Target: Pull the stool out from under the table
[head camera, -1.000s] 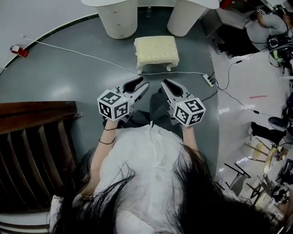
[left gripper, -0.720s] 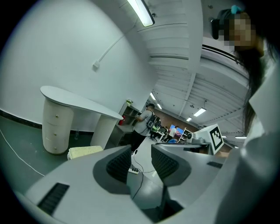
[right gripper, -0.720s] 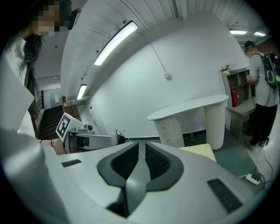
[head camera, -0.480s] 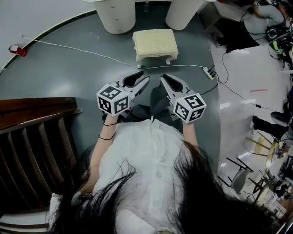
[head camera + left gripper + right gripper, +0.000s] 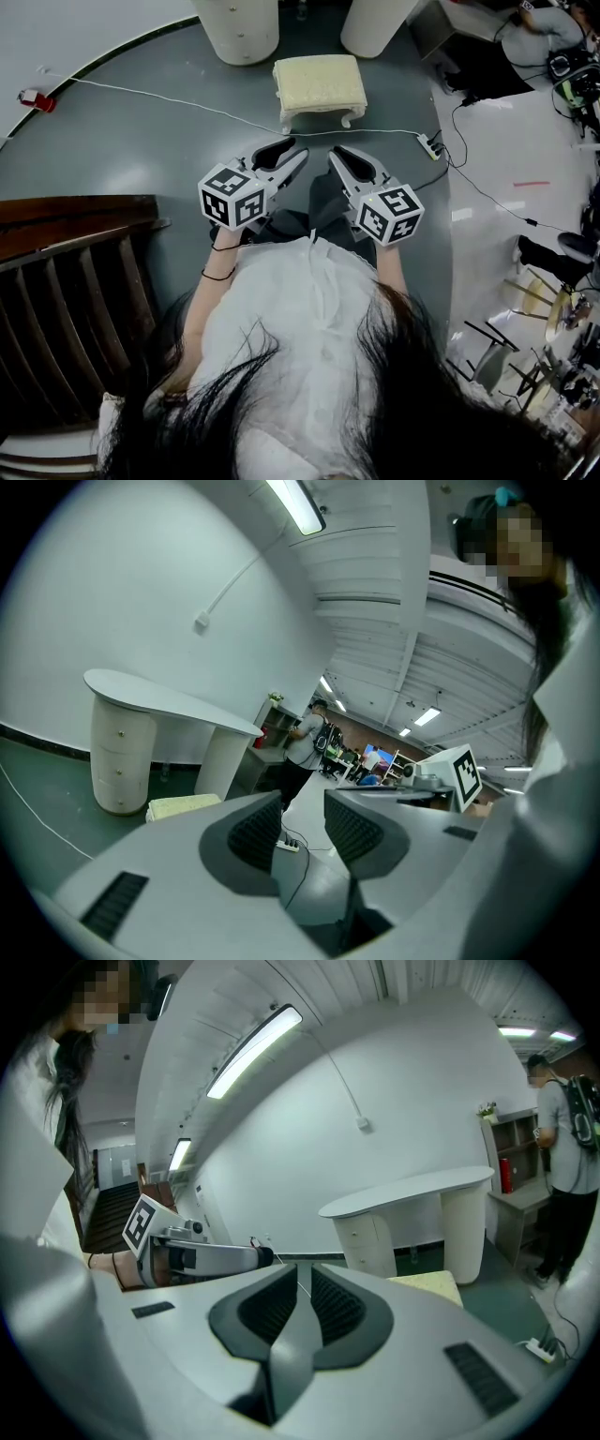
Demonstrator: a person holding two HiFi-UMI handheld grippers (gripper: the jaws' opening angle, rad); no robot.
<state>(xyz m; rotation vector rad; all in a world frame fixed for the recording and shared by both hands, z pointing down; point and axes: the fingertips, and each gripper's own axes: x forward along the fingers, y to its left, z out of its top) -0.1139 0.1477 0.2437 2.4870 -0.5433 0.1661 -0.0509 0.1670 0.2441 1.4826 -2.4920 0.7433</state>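
**Stool on the floor, both grippers up in the air**

The stool (image 5: pixel 319 86) has a soft cream top and short white legs. It stands on the grey floor, on the near side of the table's two fat white legs (image 5: pixel 239 28). It is lined up with the gap between them and is close to them. The tabletop itself can be seen in the left gripper view, a long white top (image 5: pixel 169 705) with the stool low down beside one leg.

The left gripper (image 5: pixel 281 155) and the right gripper (image 5: pixel 342 157) are side by side in front of the person, both pointing toward the stool. They are well apart from it and touch nothing.

The left gripper's jaws are spread a little, with a gap between the dark pads. Only the floor far behind shows through the gap. The right gripper's jaws are pressed together with nothing pinched between them.

A thin white cable (image 5: pixel 169 101) runs across the floor, passing just near the stool (right under its near legs). It ends at a white power strip (image 5: pixel 430 147) on the right. Dark wooden slats (image 5: pixel 75 281) fill the near left. A small red thing (image 5: pixel 31 98) lies far left by the cable's other end.
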